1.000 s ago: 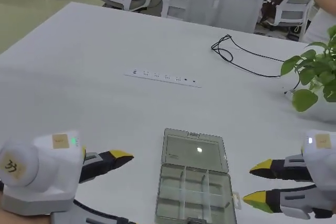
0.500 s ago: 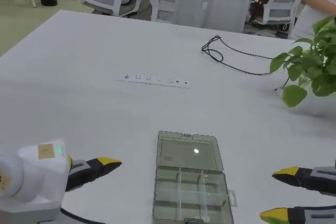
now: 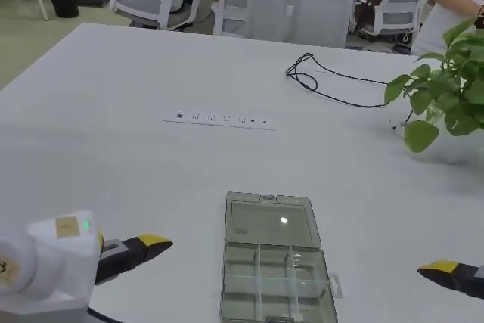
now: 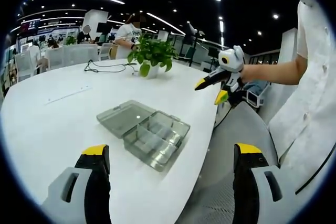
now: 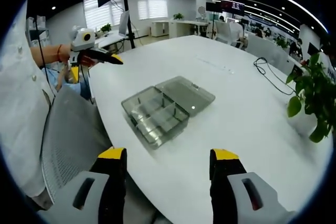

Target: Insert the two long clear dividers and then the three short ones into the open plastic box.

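Nearest the person, the left gripper (image 4: 171,149), white-bodied with yellow-tipped black jaws, had its jaws spread wide and empty. The matching right gripper (image 5: 168,153) was likewise wide apart, holding nothing. Between them on the white table (image 3: 113,149) lay the open smoky plastic box (image 3: 268,225). Its long axis ran away from the person, its lid lay flat beyond the tray, and clear dividers (image 3: 258,261) stood in a grid inside. The left gripper seemed the nearer. Farther off lay a white power strip (image 3: 219,119).
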Action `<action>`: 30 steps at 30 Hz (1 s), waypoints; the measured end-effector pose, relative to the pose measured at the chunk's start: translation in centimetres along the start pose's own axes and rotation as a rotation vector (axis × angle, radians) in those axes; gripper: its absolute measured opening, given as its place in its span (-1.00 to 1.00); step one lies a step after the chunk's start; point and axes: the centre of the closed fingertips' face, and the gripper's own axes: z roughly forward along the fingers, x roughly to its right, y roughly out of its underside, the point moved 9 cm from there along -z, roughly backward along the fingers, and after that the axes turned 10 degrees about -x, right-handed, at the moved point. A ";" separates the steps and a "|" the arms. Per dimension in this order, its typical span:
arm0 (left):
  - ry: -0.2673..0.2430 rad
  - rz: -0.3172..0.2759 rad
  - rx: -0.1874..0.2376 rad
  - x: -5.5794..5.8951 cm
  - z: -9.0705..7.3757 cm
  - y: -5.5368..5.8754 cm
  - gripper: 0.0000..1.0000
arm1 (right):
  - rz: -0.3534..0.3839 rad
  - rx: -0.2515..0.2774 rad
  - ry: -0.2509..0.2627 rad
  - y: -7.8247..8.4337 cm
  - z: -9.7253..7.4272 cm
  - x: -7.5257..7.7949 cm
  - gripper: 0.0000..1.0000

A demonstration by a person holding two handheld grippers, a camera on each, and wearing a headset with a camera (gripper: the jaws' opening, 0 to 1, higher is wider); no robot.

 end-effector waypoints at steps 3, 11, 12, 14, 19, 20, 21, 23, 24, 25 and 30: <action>0.002 0.003 -0.003 -0.1 0.0 0.0 1.00 | 0.007 0.000 -0.003 0.2 0.2 -0.2 0.32; 0.008 0.001 -0.004 0.1 0.1 0.2 1.00 | 0.004 -0.004 -0.004 0.4 0.2 -0.2 0.36; 0.008 0.000 -0.004 0.1 0.1 0.2 1.00 | 0.003 -0.002 -0.003 0.3 0.1 -0.2 0.36; 0.010 -0.001 -0.002 0.2 0.2 0.3 1.00 | 0.002 0.001 -0.004 0.2 0.1 -0.3 0.36; 0.017 -0.001 0.003 0.8 0.5 0.5 1.00 | -0.017 -0.004 -0.014 0.0 0.2 -0.7 0.36; 0.019 0.001 0.002 0.9 0.6 0.6 1.00 | -0.022 -0.007 -0.015 -0.1 0.2 -0.8 0.36; 0.021 0.000 0.000 1.0 0.6 0.6 1.00 | -0.026 -0.007 -0.014 -0.2 0.2 -0.8 0.36; 0.024 0.003 0.002 1.3 0.7 0.6 1.00 | -0.028 -0.004 -0.016 -0.3 0.2 -0.8 0.37; 0.025 0.002 0.004 1.4 0.7 0.6 1.00 | -0.031 -0.002 -0.016 -0.4 0.1 -0.8 0.37; 0.027 0.000 0.005 1.5 0.7 0.6 1.00 | -0.033 0.001 -0.018 -0.5 0.1 -0.8 0.37; 0.030 0.001 0.006 1.7 0.8 0.9 1.00 | -0.043 -0.001 -0.021 -0.7 0.1 -0.9 0.38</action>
